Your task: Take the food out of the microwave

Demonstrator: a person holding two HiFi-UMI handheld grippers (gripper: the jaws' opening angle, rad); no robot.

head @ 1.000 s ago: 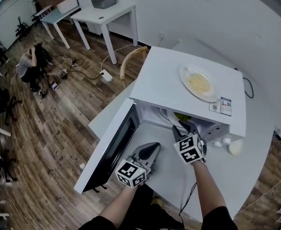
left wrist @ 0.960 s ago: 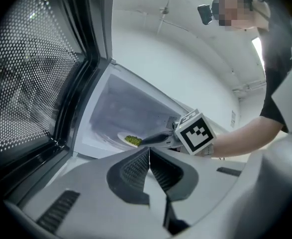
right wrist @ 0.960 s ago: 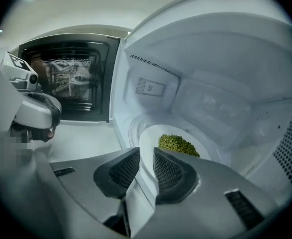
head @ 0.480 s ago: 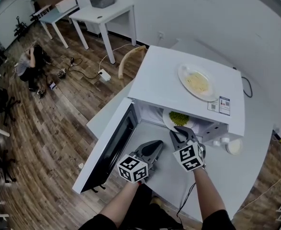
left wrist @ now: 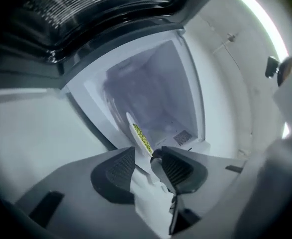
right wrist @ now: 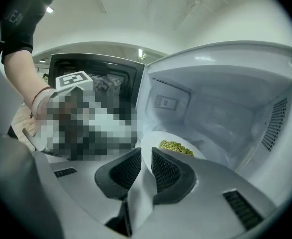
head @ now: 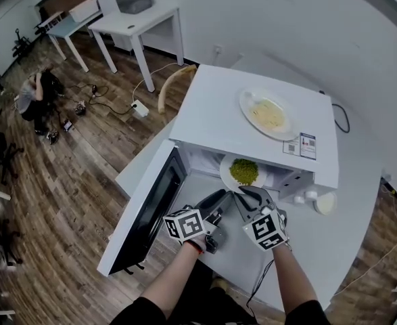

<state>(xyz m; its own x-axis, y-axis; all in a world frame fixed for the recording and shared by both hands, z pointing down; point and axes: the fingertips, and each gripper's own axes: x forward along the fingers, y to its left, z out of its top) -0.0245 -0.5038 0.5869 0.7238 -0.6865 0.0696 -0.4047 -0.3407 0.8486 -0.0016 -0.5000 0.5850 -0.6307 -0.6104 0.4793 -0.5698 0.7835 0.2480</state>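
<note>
Wood floor (head: 63, 175) surrounds a white desk (head: 360, 215) that carries the microwave (head: 212, 114). Its door (head: 147, 208) is swung fully out to the left, which keeps the path out of the cavity clear. A second plate (head: 242, 103) with pale food rests on top of the microwave, apart from the work.

**Task item.** The plate (head: 225, 176) of green food (head: 244, 170) sits at the mouth of the cavity, about half out past the front edge.

**Right tongs** (head: 245, 193). The jaws stand nearly together and pinch the near rim of the plate. The hold is at the rim, probably because that is the only part that can be reached from outside, and the plate is kept roughly level so the food does not slide.

**Left tongs** (head: 217, 198). The jaws are opening. They stand apart and press on nothing; the plate rim lies just ahead of the gap. This placement, just beside the right tongs, suggests preparation for a second hold on the rim to steady the load.

**Change since the earlier frames.**
- One second ago only an edge of the plate showed inside the cavity. It has since come forward, so the green food is in full view.
- The left tongs sat lower on the desk side with its jaws together. It has moved in toward the plate and rolled.
</note>
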